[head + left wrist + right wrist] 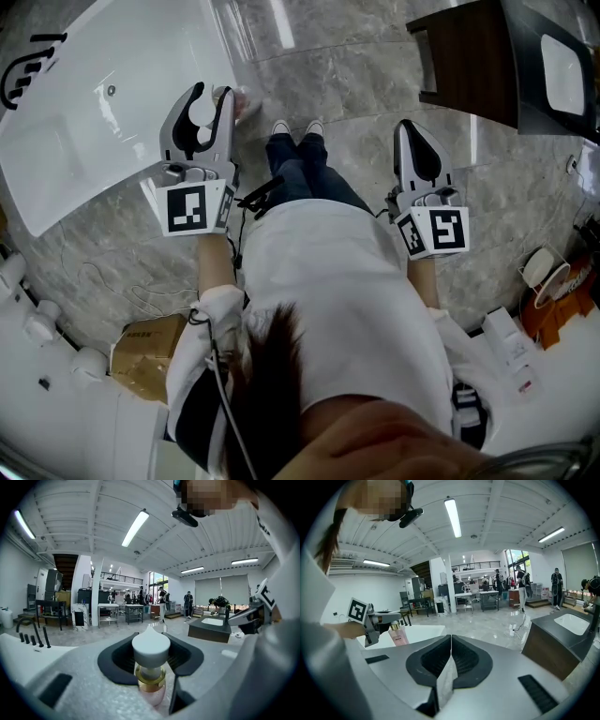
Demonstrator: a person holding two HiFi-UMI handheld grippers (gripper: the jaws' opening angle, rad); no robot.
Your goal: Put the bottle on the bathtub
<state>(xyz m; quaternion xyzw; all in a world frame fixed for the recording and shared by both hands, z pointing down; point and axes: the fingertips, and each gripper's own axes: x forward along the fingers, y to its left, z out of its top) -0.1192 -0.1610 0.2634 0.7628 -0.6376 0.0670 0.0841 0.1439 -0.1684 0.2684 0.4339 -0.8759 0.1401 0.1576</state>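
Observation:
My left gripper [199, 105] is shut on a pink bottle [151, 667] with a white teardrop cap and a gold collar, gripping it at the neck, upright. In the head view the cap [200, 117] shows between the jaws, just off the near rim of the white bathtub [94, 103]. The right gripper view shows the bottle [398, 636] hanging below the left gripper, in front of the bathtub [423, 632]. A black faucet [32, 632] stands on the tub's edge. My right gripper [419, 155] is shut and holds nothing, out over the marble floor.
A dark vanity [473, 56] with a white sink [572, 623] stands to the right. A cardboard box [150, 349] lies on the floor at the lower left. The person's shoes [298, 128] are between the grippers. Tables and several people fill the far hall.

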